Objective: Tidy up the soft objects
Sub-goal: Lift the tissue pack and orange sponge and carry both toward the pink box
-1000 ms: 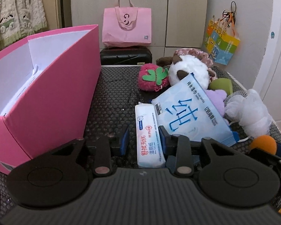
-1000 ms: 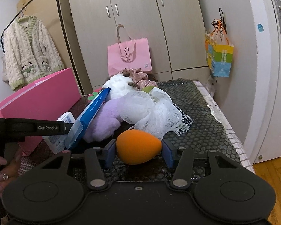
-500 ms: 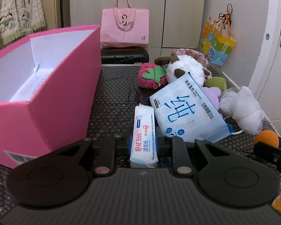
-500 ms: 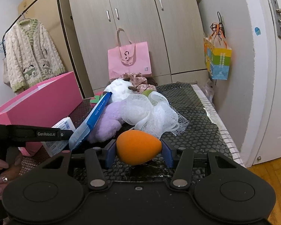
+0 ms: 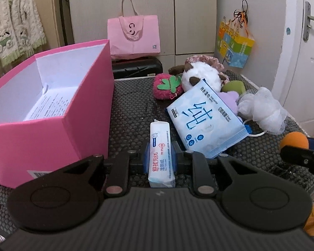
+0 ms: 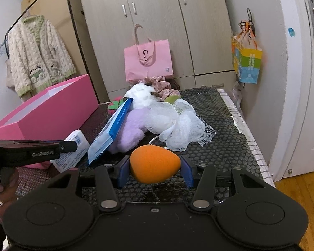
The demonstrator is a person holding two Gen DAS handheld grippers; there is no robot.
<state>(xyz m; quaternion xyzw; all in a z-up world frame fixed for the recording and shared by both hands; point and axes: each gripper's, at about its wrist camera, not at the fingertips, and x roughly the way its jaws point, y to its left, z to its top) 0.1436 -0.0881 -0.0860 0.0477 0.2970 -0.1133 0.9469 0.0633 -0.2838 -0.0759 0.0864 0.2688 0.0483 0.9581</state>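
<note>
Your left gripper (image 5: pixel 160 156) is clamping the narrow tissue pack (image 5: pixel 160 152) between its blue pads, and the pack is sitting upright in the grip, just right of the pink box (image 5: pixel 52 133). Your right gripper (image 6: pixel 155 168) is squeezing the orange sponge (image 6: pixel 155 164) from both sides, low over the black mat (image 6: pixel 219 146).

By my reading, you are only starting out. The box is holding nothing but a printed sheet on its floor; no soft thing is in it yet. You are holding two items, and neither is over the box.

The rest is lying in a heap on the mat's right side: the blue wipes pack (image 5: pixel 205 123) is leaning on the purple plush (image 6: pixel 131 129), with the white mesh pouf (image 5: pixel 261 110), the white plush (image 5: pixel 201 77), the strawberry plush (image 5: pixel 167 86), a green piece (image 5: pixel 233 87) and a floral scrunchie (image 6: pixel 163 85) behind it.

So, assuming the box is the goal, you are facing two drops first, then roughly seven more pieces from the heap.
</note>
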